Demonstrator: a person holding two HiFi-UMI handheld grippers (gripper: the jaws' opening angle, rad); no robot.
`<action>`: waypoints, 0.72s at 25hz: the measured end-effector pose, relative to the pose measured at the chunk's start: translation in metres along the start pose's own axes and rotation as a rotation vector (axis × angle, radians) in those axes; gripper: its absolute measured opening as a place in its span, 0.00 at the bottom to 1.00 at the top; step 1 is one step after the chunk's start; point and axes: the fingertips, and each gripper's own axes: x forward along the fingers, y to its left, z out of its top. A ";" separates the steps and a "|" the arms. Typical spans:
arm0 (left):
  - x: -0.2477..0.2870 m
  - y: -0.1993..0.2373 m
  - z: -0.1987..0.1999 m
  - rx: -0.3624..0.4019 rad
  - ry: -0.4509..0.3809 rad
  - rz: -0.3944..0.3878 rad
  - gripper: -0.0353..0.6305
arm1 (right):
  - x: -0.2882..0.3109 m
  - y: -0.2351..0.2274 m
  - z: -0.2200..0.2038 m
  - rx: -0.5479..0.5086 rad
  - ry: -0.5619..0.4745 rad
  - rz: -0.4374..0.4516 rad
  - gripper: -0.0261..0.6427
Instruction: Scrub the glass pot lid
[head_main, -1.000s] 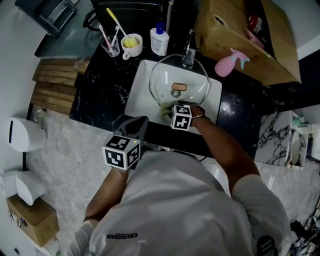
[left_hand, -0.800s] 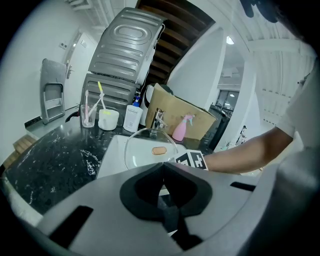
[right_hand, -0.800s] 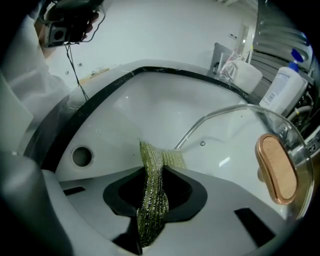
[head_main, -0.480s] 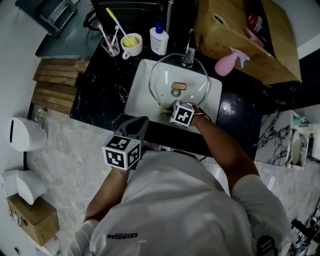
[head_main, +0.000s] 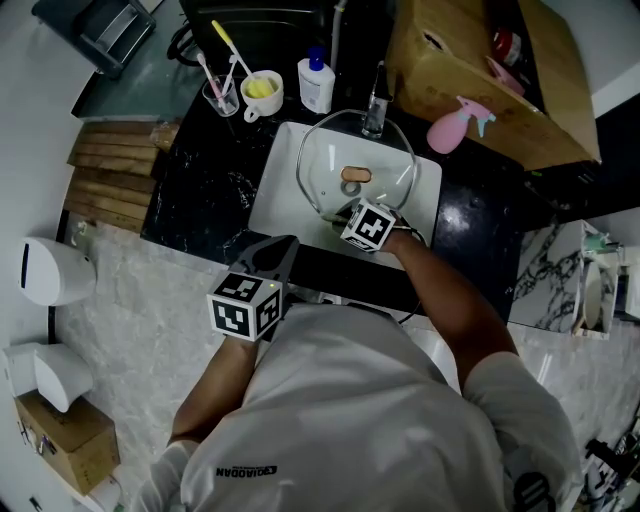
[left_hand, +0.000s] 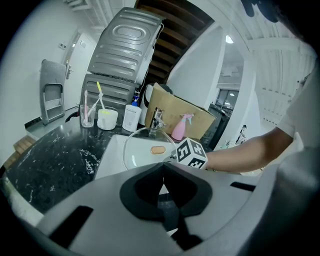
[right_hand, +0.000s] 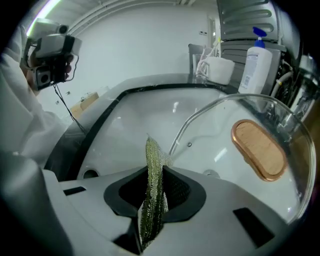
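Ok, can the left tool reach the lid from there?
Probably yes: the left tool hangs shut near the sink, the left half of the glass lid is bare, the right tool sits at its near rim.

1 round clear glass pot lid (head_main: 325, 150), 1 white rect. sink (head_main: 275, 200), 1 green mesh scrub pad (right_hand: 151, 155). 2 grey grippers: left gripper (left_hand: 162, 175), right gripper (right_hand: 156, 192). 1 pink spray btl (head_main: 450, 128), 1 white pump btl (head_main: 316, 85), 1 brown cardboard box (head_main: 480, 80).

Clear glossy glass lid (right_hand: 220, 120), matt wooden knob (right_hand: 258, 149), coarse green scourer (right_hand: 154, 190)
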 end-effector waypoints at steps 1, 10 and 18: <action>0.001 -0.001 0.001 0.003 0.000 -0.002 0.08 | -0.005 0.000 0.003 0.005 -0.022 -0.011 0.17; 0.003 -0.014 0.000 0.038 0.020 -0.022 0.08 | -0.105 0.021 0.049 0.094 -0.363 -0.206 0.17; -0.001 -0.017 0.019 0.076 0.015 -0.056 0.08 | -0.197 0.045 0.051 0.382 -0.760 -0.277 0.18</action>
